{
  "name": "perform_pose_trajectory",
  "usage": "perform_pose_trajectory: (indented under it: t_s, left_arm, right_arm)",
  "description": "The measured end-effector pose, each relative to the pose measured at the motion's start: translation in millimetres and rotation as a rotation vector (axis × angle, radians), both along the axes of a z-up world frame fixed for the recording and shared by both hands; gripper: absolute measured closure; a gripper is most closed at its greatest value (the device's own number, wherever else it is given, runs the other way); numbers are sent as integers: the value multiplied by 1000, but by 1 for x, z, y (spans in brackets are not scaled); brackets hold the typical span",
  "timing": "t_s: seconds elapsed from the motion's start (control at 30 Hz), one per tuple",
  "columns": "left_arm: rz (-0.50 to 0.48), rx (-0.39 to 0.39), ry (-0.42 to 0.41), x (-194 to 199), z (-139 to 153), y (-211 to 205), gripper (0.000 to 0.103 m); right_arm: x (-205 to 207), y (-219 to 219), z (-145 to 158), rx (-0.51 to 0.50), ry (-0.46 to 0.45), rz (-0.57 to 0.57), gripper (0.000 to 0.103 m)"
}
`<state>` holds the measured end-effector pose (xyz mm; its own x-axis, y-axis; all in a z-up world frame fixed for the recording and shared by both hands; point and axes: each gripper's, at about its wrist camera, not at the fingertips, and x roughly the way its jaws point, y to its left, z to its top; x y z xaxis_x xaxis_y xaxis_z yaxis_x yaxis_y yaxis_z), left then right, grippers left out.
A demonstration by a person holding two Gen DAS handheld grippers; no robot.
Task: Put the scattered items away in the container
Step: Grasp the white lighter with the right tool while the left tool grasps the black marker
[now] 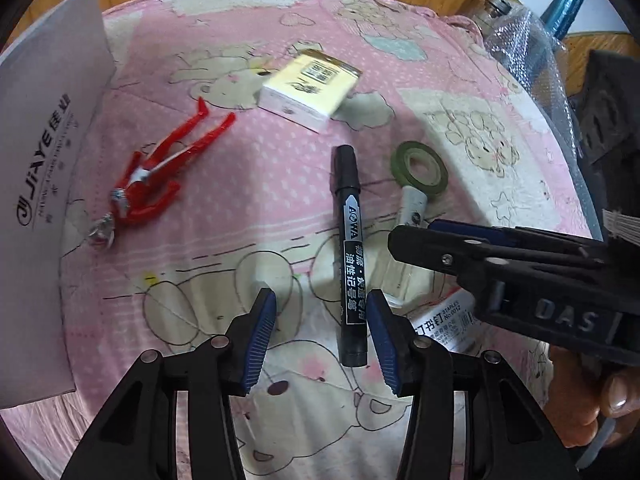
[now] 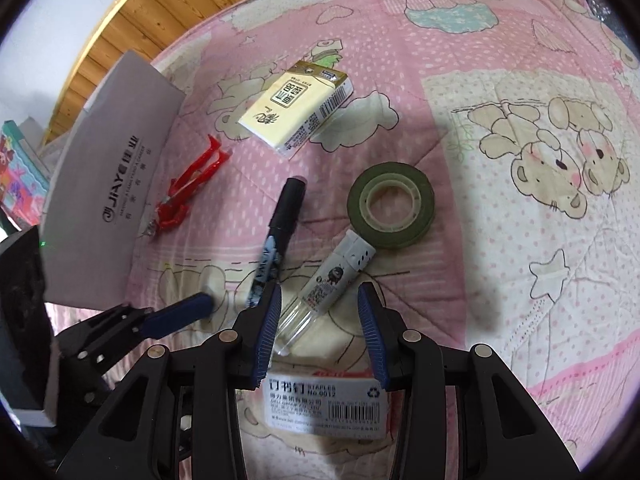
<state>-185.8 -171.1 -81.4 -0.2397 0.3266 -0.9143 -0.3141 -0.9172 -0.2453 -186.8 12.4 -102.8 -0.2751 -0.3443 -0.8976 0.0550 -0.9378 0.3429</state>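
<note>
Both grippers hang low over a pink quilt (image 2: 500,56) printed with cartoon bears, each with its blue pads spread apart and nothing between them gripped.

The left gripper (image 1: 321,332) is spread around the lower end of a black marker (image 1: 349,256); the pen lies lengthwise between the pads, nearer the right pad, and I cannot tell whether it touches. Ahead of that gripper and to its left lies a pair of red-handled pliers (image 1: 150,178), and just beyond them, at the left edge, stands a grey box (image 1: 44,184) printed with a logo, the only container-like thing in sight. Straight ahead, further off, rests a pale yellow packet (image 1: 308,88).

The right gripper (image 2: 319,330) hovers with its jaws open around the clear end of a small white tube (image 2: 326,284) that slants away towards a roll of green tape (image 2: 392,204), which it touches. Directly beneath this gripper lies a white box of staples (image 2: 324,406). The marker lies just to its left. A person's fingers (image 1: 600,404) show behind the right gripper in the left camera's view.
</note>
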Motion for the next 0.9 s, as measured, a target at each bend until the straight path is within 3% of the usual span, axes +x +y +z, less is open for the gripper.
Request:
perform_pose_trajectory:
  t_s: [0.23,0.37,0.57,0.73,0.77,0.8,0.87,0.9]
  left_arm:
    - [0,55,-4,-8,-1,-1,53]
    - [-15,21,15,-9,-3,8,53]
    - [4,38,17,-16,-4,8,53]
    - [-31,34,61,-22,-5,22,53]
    - [-30,28,74,-23,-5,24,55]
    - [-28,20,83,-25,-6,24,73]
    - [-16,21,70,-29,-6,20,89]
    - [-9,33,61,-30,-5,15,89]
  right_arm:
    - [-4,-16,-1,131,29,24,63]
    - [0,-16,1,215,50,56,84]
    - [5,17,-3,197,43,13,84]
    - [9,20,-6,187,90,4,82]
    - [9,20,-6,184,95,5,83]
    - [10,21,-6,180,93,3,84]
    - [11,24,-2,162,91,-5,84]
    - [12,26,0,152,90,-10,84]
